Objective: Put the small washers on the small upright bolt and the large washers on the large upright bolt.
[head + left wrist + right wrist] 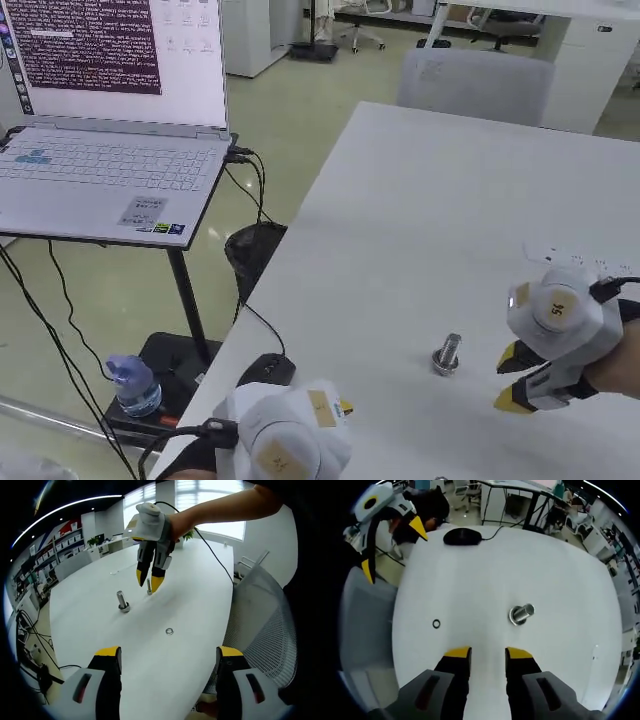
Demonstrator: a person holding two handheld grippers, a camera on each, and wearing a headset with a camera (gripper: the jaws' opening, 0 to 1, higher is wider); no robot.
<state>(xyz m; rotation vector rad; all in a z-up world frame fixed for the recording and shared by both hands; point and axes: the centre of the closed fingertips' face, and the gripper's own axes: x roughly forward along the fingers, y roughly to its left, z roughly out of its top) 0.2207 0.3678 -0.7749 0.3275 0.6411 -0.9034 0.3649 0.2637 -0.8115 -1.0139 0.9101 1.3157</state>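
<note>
Standing just ahead of right tool (488, 653), large bolt (521, 614), jaws parted, empty

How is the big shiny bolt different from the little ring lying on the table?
The big silver metal bolt stands upright on its wide head; the small thin ring washer lies flat. The bolt is a solid thick post, while the washer is a ring with a hole in the middle. The bolt looks much larger than the washer. Both rest on the white table, apart from each other.
</note>
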